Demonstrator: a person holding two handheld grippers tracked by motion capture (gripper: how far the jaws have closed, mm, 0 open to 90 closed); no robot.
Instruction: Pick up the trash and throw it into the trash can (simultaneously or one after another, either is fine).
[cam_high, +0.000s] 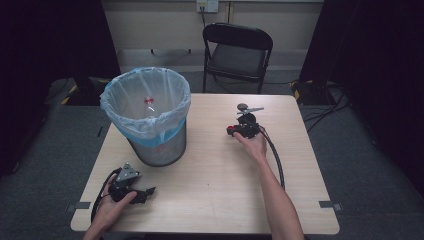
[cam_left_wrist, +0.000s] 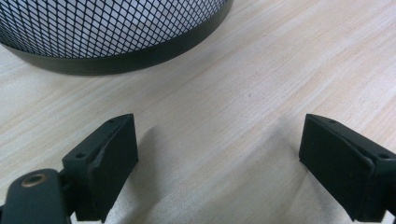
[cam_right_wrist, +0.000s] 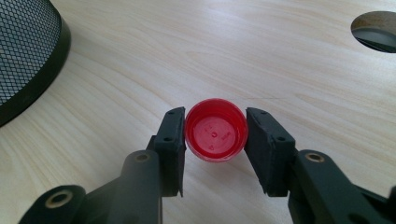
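Table (cam_high: 210, 200): light wood top, carrying everything listed below.
Waste bin (cam_high: 150, 117): black mesh, lined with a pale plastic bag, standing upright on the table's left half; a small red-and-white item lies inside, too small to identify.
Left gripper (cam_left_wrist: 219, 154): resting at the near left corner of the table, just in front of the bin; jaws spread wide, nothing between them.
Right gripper (cam_right_wrist: 215, 140): right of centre on the table, well apart from the bin; jaws clamped on the cap from both sides.
Red bottle cap (cam_right_wrist: 215, 136): hollow side facing the camera, pinched between the right gripper's pads.
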